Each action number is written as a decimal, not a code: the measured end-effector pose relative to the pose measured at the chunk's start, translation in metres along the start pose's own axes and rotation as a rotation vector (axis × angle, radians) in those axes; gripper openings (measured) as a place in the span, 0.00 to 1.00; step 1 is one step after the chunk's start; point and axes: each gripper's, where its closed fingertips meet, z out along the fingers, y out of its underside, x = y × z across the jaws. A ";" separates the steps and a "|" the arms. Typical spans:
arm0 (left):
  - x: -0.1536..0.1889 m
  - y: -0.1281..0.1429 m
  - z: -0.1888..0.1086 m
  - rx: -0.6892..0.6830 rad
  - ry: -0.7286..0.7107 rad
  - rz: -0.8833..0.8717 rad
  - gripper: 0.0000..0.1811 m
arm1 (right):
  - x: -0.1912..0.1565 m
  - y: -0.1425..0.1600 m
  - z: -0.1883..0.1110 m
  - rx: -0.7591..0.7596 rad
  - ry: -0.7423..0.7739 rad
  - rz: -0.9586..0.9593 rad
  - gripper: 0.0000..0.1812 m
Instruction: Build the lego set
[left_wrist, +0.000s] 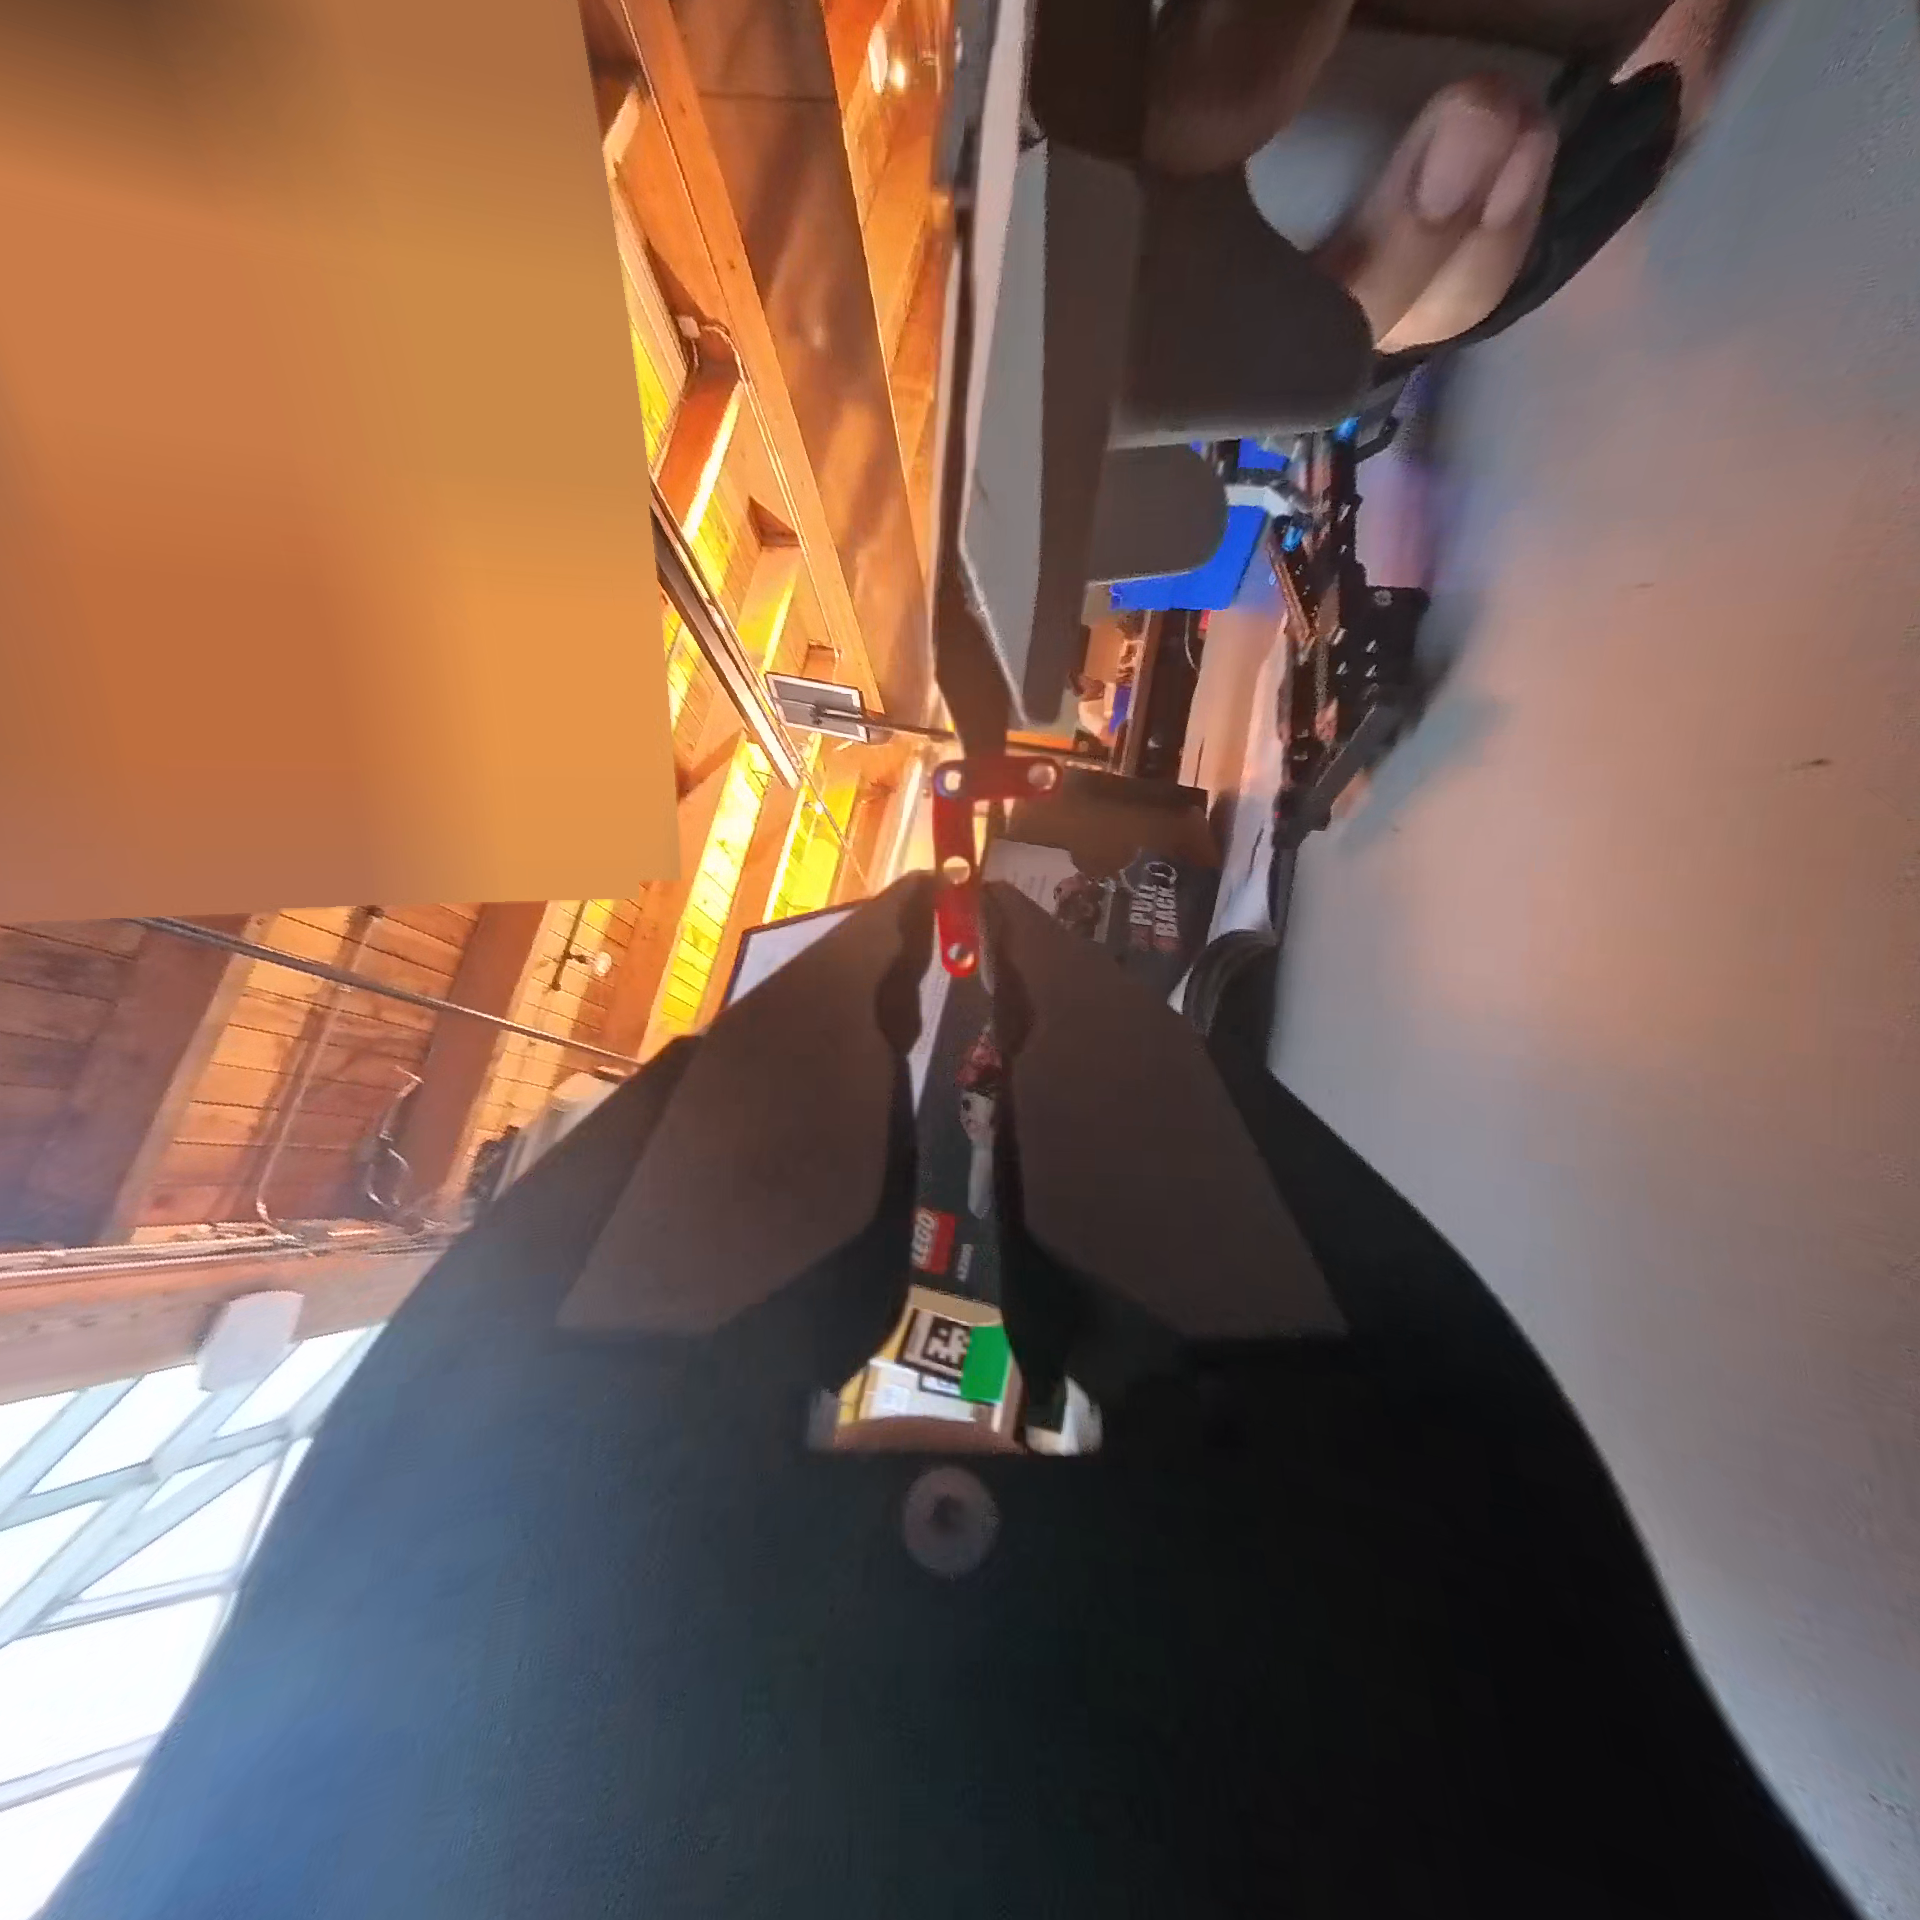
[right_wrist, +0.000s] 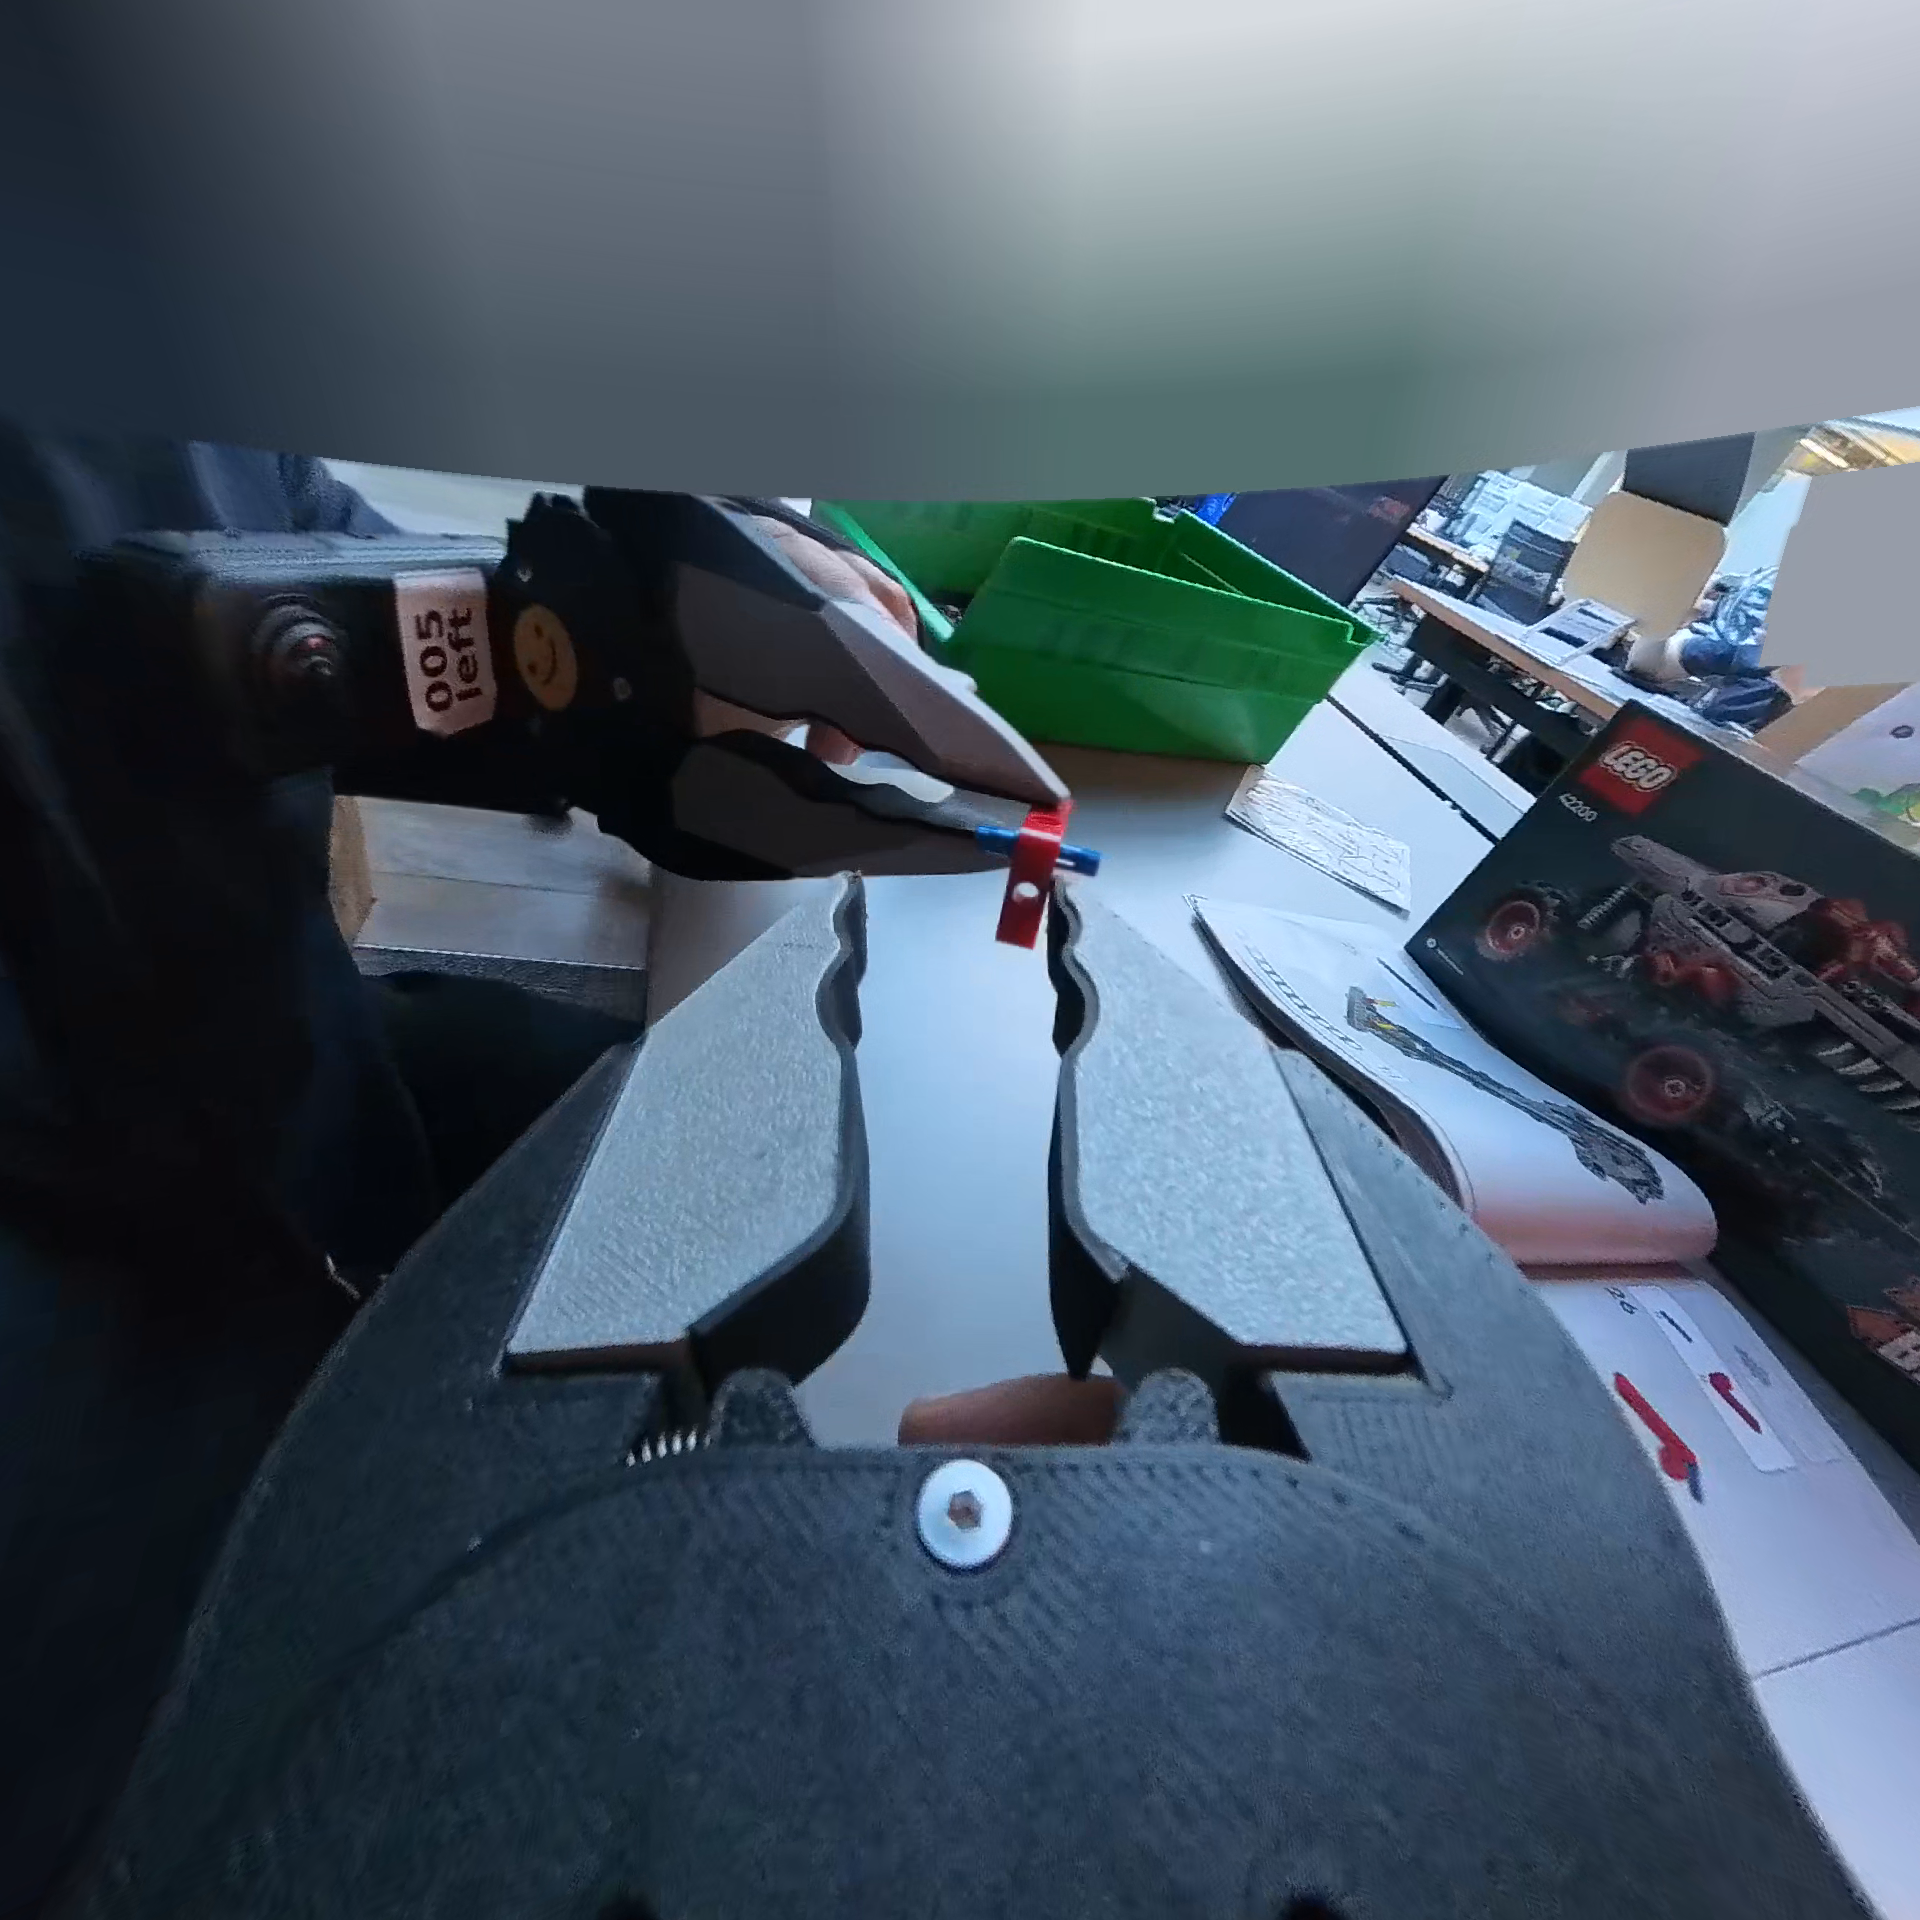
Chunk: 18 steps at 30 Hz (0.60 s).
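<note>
My left gripper (left_wrist: 956, 920) is shut on a red L-shaped Lego beam (left_wrist: 951, 831) and holds it in the air. In the right wrist view the left gripper (right_wrist: 1039, 821) reaches in from the left with the red beam (right_wrist: 1023, 883), and a blue pin (right_wrist: 1081, 858) sticks through the beam. My right gripper (right_wrist: 954, 914) is open and empty. Its right fingertip (right_wrist: 1075, 935) is just beside the beam's lower end. In the left wrist view a grey finger (left_wrist: 1023, 582) of the right gripper points at the beam's corner.
A green bin (right_wrist: 1143, 644) stands at the back of the grey table (right_wrist: 956, 1091). The Lego box (right_wrist: 1714, 935), an open instruction booklet (right_wrist: 1455, 1101) and a sticker sheet (right_wrist: 1320, 842) lie to the right. A black partly built model (left_wrist: 1340, 623) sits on the table. The tips of both grippers are at nearly the same place.
</note>
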 end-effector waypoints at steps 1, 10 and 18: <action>0.000 0.001 0.000 -0.002 0.007 -0.014 0.01 | 0.003 0.001 0.000 -0.004 0.019 0.001 0.16; 0.017 0.006 0.006 -0.025 0.109 -0.063 0.01 | 0.024 0.006 -0.003 -0.017 0.099 0.073 0.17; 0.019 -0.002 0.013 -0.017 0.129 -0.114 0.02 | 0.025 0.007 -0.004 -0.022 0.102 0.081 0.15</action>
